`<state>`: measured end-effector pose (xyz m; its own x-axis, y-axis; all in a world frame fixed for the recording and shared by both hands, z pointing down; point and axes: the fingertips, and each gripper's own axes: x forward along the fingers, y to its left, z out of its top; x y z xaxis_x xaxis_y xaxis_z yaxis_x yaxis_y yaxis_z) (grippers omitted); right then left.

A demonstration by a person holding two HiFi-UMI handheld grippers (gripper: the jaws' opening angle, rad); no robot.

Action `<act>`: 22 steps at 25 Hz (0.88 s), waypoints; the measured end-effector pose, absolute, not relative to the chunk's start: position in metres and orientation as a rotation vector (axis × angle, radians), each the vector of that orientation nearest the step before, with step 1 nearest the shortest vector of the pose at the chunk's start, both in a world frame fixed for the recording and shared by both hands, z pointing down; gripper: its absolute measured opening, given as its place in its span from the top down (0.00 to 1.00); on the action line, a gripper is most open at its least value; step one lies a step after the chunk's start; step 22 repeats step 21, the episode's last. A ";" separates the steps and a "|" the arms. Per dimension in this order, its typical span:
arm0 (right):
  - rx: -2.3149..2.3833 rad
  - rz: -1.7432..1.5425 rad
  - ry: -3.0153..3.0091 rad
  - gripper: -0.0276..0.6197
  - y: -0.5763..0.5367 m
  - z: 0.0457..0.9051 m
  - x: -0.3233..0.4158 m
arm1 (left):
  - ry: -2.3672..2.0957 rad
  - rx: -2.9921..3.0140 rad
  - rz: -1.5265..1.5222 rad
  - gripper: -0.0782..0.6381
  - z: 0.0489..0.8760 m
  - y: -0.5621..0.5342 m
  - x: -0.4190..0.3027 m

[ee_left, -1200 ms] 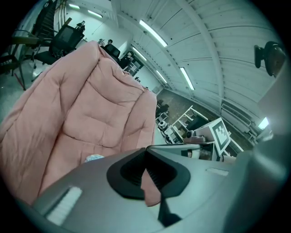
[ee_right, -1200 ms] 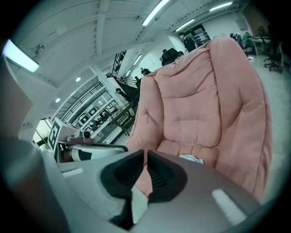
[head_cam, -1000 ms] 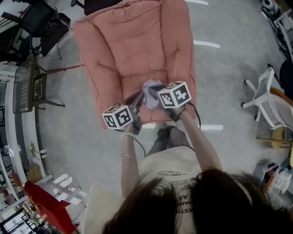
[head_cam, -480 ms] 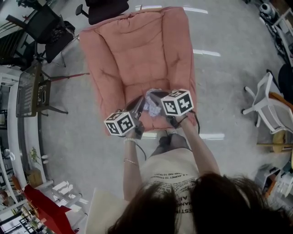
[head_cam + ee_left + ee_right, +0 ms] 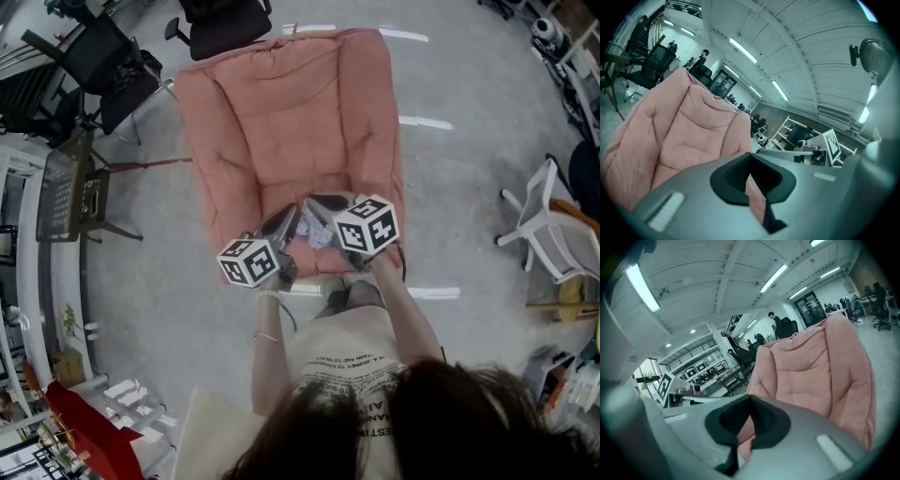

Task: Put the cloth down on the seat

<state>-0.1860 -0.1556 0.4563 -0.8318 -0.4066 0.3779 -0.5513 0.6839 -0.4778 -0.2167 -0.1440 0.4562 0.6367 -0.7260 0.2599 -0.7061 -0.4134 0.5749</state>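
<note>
Since second ago: cloth (image 5: 322, 234) shows less, now small pale bunch tucked between tong tips. Left tongs (image 5: 288, 219) and right tongs (image 5: 315, 204) both pressed together. In their own views we see only chair pink through gap, no cloth gripped. Cloth sits at front of seat (image 5: 272, 187), nearest edge; we judge that is for easy reach. Backrest (image 5: 281, 103) rises beyond.

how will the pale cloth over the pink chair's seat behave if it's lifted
Likely floppy: the cloth looks bunched and crumpled, so it should sag and drape. Probably light, being small against the pink chair. It shouldn't roll or tip.
</note>
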 end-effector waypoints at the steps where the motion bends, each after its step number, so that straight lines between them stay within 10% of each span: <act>1: 0.769 0.867 -2.663 0.95 -0.156 0.454 -0.187 | -1.109 2.198 -0.045 0.89 0.455 -0.144 -0.217; 22: 0.759 0.866 -2.712 0.95 -0.154 0.443 -0.183 | -1.102 2.236 -0.054 0.89 0.444 -0.148 -0.212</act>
